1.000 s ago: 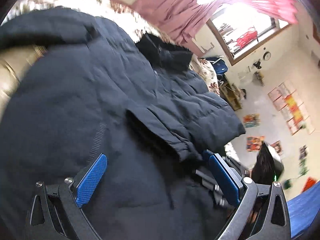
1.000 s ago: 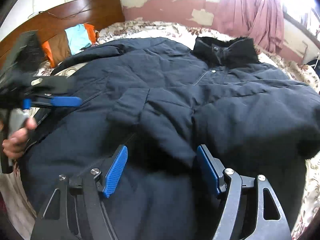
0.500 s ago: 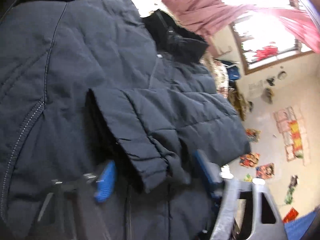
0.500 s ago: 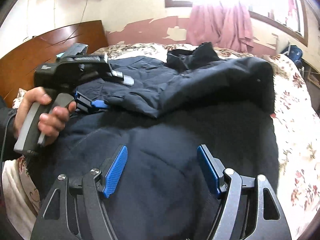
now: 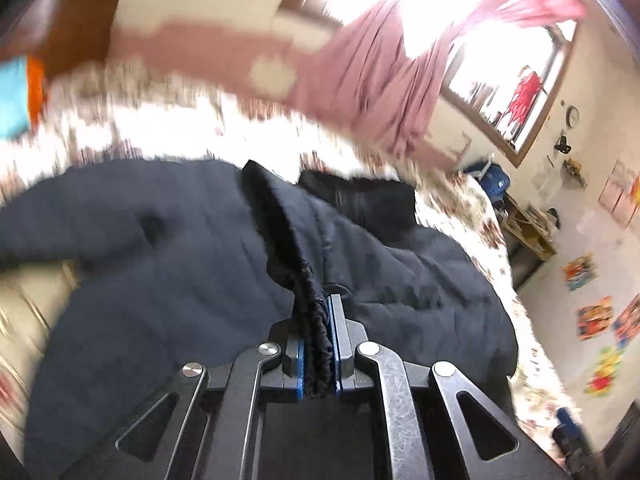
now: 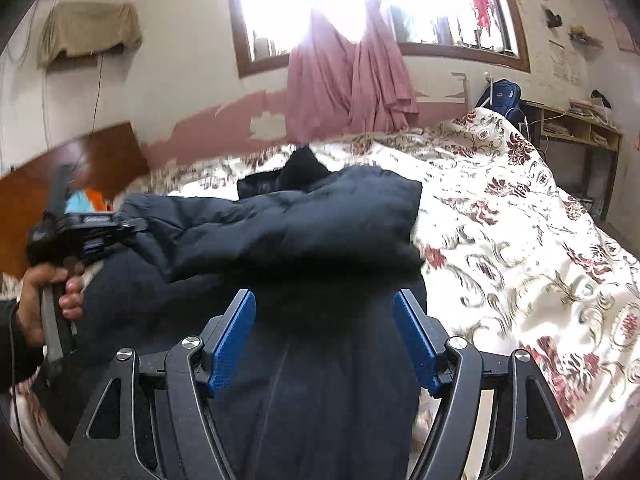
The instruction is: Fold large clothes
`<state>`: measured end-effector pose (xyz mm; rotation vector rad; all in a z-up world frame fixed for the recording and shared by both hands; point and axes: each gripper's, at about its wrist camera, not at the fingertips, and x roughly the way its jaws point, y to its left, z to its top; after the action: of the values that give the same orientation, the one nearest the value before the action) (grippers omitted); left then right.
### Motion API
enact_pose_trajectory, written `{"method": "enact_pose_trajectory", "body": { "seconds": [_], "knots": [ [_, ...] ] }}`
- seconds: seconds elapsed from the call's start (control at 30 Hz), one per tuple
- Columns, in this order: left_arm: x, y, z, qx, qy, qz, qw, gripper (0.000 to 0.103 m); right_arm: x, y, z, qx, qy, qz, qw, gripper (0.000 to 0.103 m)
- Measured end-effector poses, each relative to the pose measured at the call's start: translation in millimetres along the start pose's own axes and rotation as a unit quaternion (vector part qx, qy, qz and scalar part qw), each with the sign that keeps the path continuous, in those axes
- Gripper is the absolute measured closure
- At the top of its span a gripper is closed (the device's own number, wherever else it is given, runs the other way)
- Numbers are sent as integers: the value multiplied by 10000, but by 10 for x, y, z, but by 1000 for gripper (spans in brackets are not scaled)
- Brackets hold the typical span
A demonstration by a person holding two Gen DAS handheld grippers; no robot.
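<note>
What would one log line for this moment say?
left gripper: shut on dark navy padded jacket cuff, lifting | right gripper: open, empty

Each hand-held gripper is built of dark grey metal link arms with triangular cut-outs and round silver screw heads at the pivots. The left hand-held gripper (image 5: 320, 344) has scratched, worn link arms and blue pads edging its dark fingers. The right hand-held gripper (image 6: 325, 336) carries textured blue pads (image 6: 234, 338) on black fingers. Seen from the right wrist camera, the person's left hand (image 6: 44, 300) emerges from a dark sleeve (image 6: 16, 344), around a grey handle below a black body; a thin dark cable trails beside the sleeve.
</note>
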<state>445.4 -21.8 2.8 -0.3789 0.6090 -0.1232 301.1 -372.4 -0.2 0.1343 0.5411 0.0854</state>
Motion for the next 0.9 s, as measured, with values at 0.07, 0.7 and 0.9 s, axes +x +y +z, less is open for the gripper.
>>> {"method": "enact_pose_trajectory", "body": {
  "seconds": [0.07, 0.7, 0.9],
  "knots": [
    [-95, 34, 173, 231, -279, 155, 9992, 94, 196, 26, 107, 32, -10, 17, 10000, 37],
    [773, 708, -41, 410, 912, 1191, 9878, 93, 1927, 328, 330, -590, 1223, -616, 9888, 86],
    [708, 720, -80, 301, 900, 944, 9910, 89, 1998, 342, 235, -605, 1124, -652, 9897, 86]
  ]
}}
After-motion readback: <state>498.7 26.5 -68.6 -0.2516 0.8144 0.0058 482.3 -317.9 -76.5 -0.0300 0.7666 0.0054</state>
